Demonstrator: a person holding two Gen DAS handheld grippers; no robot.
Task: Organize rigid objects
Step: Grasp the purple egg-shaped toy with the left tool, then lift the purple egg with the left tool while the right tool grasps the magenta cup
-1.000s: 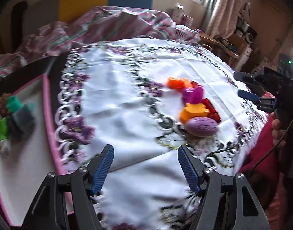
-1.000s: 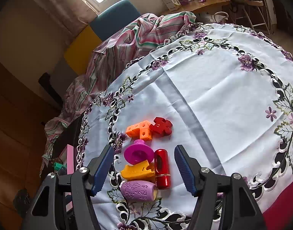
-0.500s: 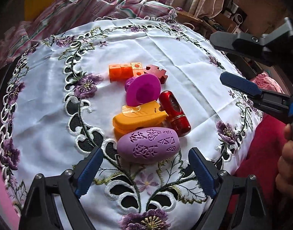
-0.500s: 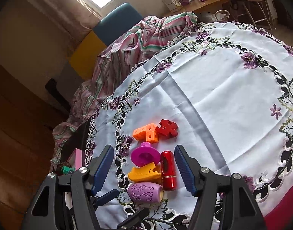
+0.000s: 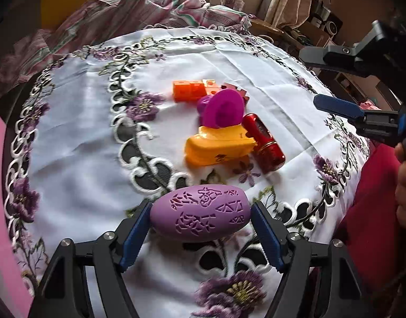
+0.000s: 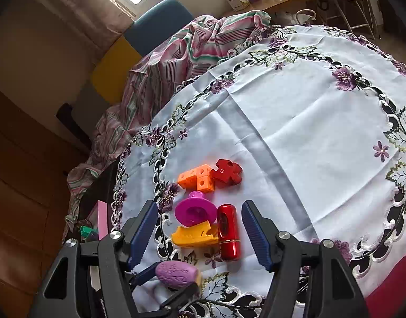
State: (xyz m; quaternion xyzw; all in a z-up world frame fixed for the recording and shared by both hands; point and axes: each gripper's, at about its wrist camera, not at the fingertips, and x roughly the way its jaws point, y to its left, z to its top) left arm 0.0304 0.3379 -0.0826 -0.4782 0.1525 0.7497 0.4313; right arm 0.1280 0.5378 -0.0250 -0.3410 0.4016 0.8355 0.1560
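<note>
Gripping target: lilac egg-shaped piece (image 5: pixel 200 216) with cut-out floral and triangle patterns, lying on its side on the near edge of the white embroidered tablecloth (image 5: pixel 78 132), apart from the other toys
Left gripper (image 5: pixel 200 232): angled steeply down over the tablecloth; its blue pads (image 5: pixel 135 232) flank the two ends of the lilac piece and the jaws are closing around it; whether the pads already press on it cannot be told
Right gripper (image 6: pixel 200 234): tilted down above the toy cluster, jaws spread with nothing between the pads; seen in the left wrist view at the right edge, with part of a hand (image 5: pixel 405 182) below it
Toy cluster: five pieces close together beyond the lilac one
Orange cube block (image 5: pixel 192 90): one, farthest back, L-shaped in the right wrist view
Red puzzle-shaped piece (image 6: pixel 226 171): one, just beside the orange block
Magenta funnel-like piece (image 5: pixel 221 108): one, leaning over the yellow piece
Yellow wedge piece (image 5: pixel 218 147): one, in front of the magenta piece
Red cylinder (image 5: pixel 263 143): one, lying beside the yellow piece, touching it
Pink-edged tray (image 6: pixel 102 220): at the left off the tablecloth, green bits beside it
</note>
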